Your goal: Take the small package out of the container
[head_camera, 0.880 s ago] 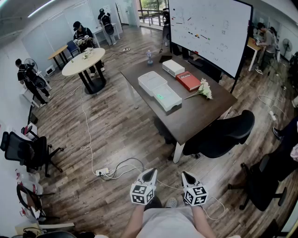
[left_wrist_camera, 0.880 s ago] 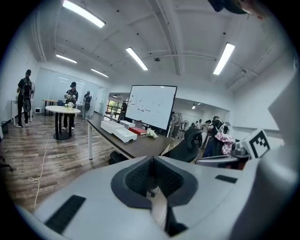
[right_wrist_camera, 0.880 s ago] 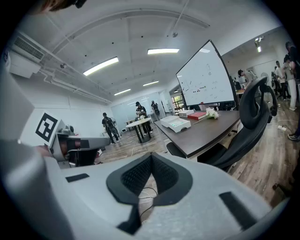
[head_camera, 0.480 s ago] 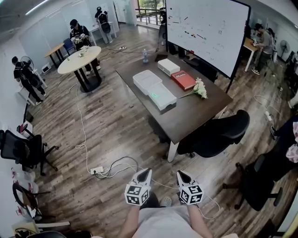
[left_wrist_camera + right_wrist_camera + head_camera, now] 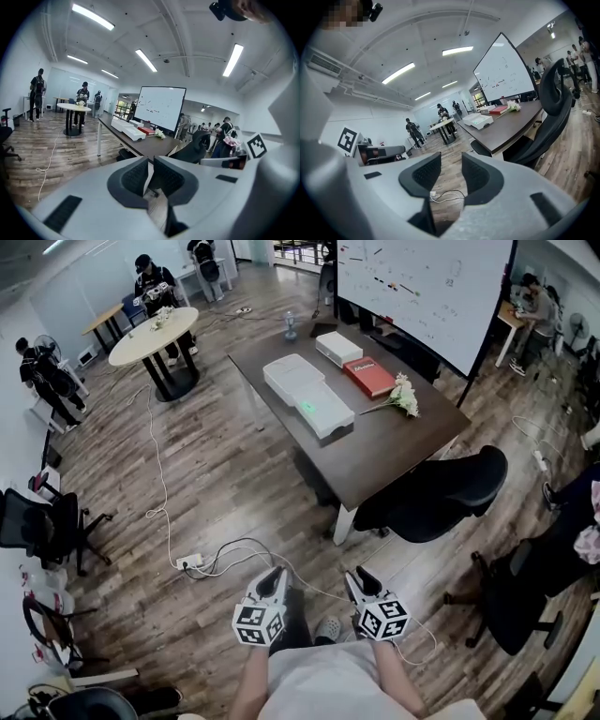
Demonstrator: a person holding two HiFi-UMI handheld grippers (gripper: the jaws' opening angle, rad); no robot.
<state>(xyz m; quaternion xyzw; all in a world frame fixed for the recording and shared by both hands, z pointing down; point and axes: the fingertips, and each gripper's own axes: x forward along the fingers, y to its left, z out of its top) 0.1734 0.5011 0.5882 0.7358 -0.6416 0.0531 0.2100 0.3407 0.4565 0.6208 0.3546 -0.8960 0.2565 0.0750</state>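
wood floor [image 5: 225, 484] | left gripper [image 5: 276, 575] jaws together, empty | right gripper [image 5: 354, 577] jaws apart, empty

Wood-plank floor [image 5: 234, 465]; dark rectangular table [image 5: 394, 451]; round white table [image 5: 141, 345]; whiteboard [image 5: 422, 287]; black office chair [image 5: 441, 507]; ceiling strip lights [image 5: 146, 60].
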